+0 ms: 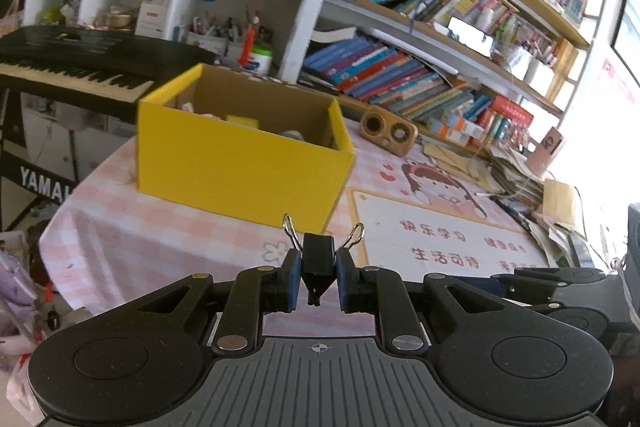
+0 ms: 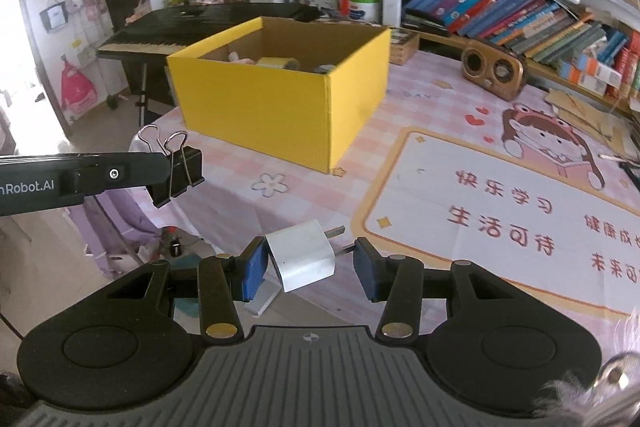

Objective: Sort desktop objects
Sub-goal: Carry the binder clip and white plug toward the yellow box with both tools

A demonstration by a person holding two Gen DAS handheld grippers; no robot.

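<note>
Nearest the right wrist lens, low in the middle of the frame, the right gripper (image 2: 310, 259) has a white plug adapter (image 2: 302, 255) between its blue pads. The adapter sits tilted, its metal prongs pointing toward the right pad, and the left pad presses its side. The jaws stand only partly closed because the block is wide.

At the left edge of that view the left gripper (image 2: 168, 175) reaches in, clamped on a black binder clip (image 2: 182, 175) whose wire handles stick upward. From the left wrist view, bottom centre, the same clip (image 1: 318, 259) hangs pinched between nearly closed fingertips, mouth toward the camera.

Both items are lifted clear of the pink checked tablecloth (image 2: 392, 107), which I judge is so they can travel over the wall of the yellow cardboard box (image 2: 280, 95) in the upper middle. That box is open-topped and already has a few small things inside, so it looks like the sorting bin. A wooden speaker (image 2: 492, 71) stays to its right.
</note>
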